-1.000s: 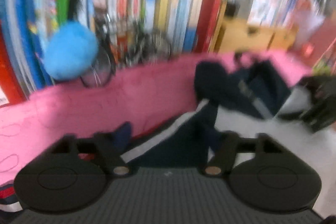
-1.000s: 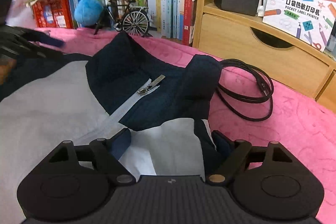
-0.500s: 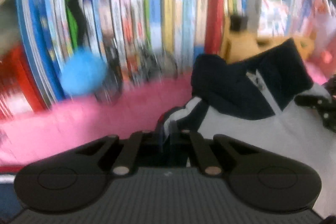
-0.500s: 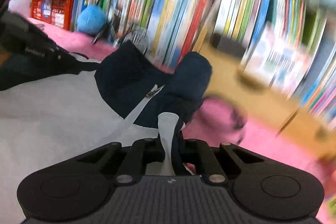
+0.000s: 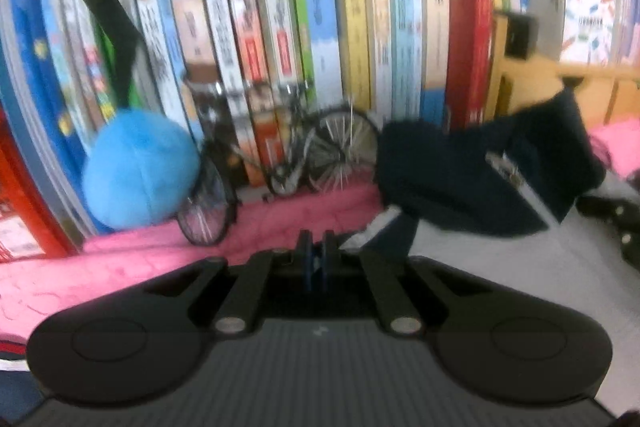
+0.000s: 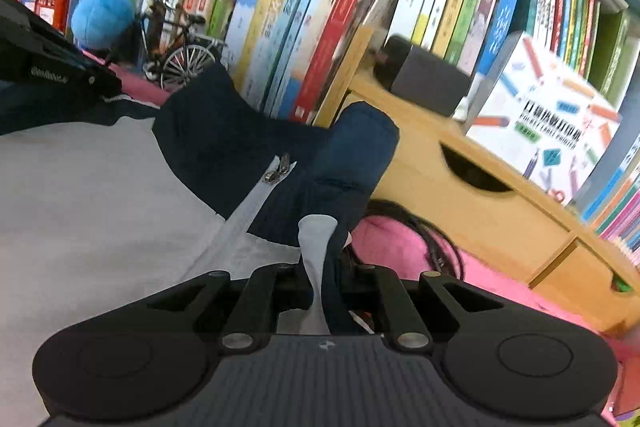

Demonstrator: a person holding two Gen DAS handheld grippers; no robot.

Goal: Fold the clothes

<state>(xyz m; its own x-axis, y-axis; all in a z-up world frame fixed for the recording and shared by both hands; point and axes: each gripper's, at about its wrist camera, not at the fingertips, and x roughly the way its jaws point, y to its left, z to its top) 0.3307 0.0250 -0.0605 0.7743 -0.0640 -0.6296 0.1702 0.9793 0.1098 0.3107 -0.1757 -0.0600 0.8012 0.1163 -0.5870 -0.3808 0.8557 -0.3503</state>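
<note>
We see the jacket [image 6: 100, 195], grey-white body with navy collar [image 6: 224, 143] and zipper pull [image 6: 278, 171], spread on the pink cloth [image 5: 120, 267], collar toward the bookshelf at 12 o'clock. We judge the fold barely begun: the garment lies mostly flat and open, no folded layers visible, only the two shoulder areas near the collar pinched up. Nearly all the folding is left.

Right gripper [image 6: 320, 279]: jaws closed tight on a tuck of grey and navy fabric that sticks up between them at 12 o'clock of the gripper body. Left gripper [image 5: 315, 259]: jaws also closed together, a thin strip of blue fabric clamped between them; the jacket edge runs off to 2 o'clock. From the right wrist view, the left gripper shows at 9 o'clock on the jacket's far shoulder.

Outward: toy bicycle [image 5: 288, 163] and blue plush ball [image 5: 138, 167] at 11 o'clock, books [image 6: 320, 7] behind, wooden drawer box [image 6: 460, 187] at 2 o'clock, black cord [image 6: 432, 239] beside it.
</note>
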